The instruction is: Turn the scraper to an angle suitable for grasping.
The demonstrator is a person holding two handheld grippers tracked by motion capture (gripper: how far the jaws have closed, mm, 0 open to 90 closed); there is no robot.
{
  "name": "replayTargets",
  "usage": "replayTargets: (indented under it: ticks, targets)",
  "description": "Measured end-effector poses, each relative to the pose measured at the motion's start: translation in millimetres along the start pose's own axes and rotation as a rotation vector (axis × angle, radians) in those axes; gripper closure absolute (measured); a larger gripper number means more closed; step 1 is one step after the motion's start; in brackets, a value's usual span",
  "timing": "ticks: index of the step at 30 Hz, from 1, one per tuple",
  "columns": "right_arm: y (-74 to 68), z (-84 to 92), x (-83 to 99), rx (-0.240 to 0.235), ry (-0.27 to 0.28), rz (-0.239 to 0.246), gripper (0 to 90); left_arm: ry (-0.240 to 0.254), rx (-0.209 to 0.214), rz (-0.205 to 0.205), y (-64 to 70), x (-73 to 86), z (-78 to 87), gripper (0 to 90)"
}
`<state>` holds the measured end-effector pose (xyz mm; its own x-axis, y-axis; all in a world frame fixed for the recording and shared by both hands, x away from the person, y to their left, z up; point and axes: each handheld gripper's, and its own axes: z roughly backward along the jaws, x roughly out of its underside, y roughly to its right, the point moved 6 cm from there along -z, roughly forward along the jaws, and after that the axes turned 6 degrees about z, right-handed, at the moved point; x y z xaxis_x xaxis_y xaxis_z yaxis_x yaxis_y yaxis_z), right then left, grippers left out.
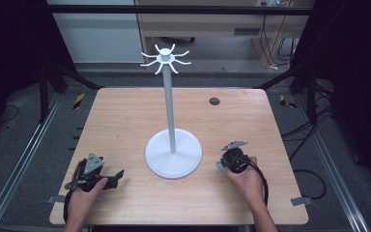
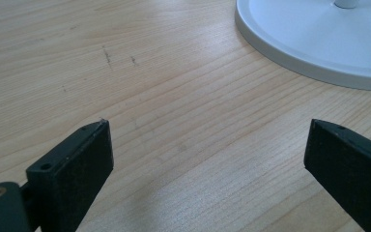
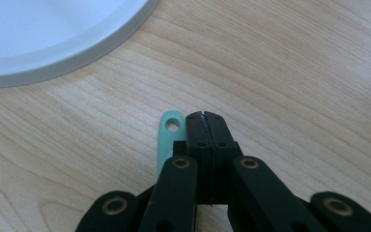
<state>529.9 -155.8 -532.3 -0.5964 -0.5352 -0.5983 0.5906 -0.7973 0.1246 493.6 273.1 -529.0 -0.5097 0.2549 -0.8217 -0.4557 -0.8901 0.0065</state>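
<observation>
A: Task obj? None given, so guessing the teal tab w/ a hole at its tip. It lies flat on the table, just right of the white stand base, touching the right gripper along the jaws' left side.

B: Long axis?

A: Runs parallel to the jaws, hole end pointing toward the base rim. Right hand is def nearer; left is across the base.

B: Jaws?

A: Right: pressed together, nothing between, the tab sits beside them, not in them. Left gripper: wide apart, holding nothing, low over bare wood left of the base.

B: Next move?

A: Prob right must open and shift sideways onto the tab.
</observation>
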Motion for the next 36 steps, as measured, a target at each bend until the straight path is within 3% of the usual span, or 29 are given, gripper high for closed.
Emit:
replayTargets:
  ticks: [15, 22, 28, 36]
  targets:
    - [-24.8, 5.3, -1.2, -0.08, 0.018, 0.023, 90.0, -0.004, -0.004, -0.004, -0.1, 0.2, -0.1, 3.0]
    - [-25.3, 10.9, -5.1, -0.092, 0.012, 0.032, 90.0, -0.002, -0.008, -0.005, -1.0, 0.1, 0.3, 2.9]
    - [-26.9, 16.1, -5.9, -0.109, -0.013, 0.053, 87.9, -0.002, -0.009, -0.005, -1.6, 0.1, 0.4, 3.0]
    - [-28.8, 18.9, -3.7, -0.115, -0.082, 0.091, 77.2, -0.001, -0.008, -0.006, -1.8, -0.1, 0.6, 2.9]
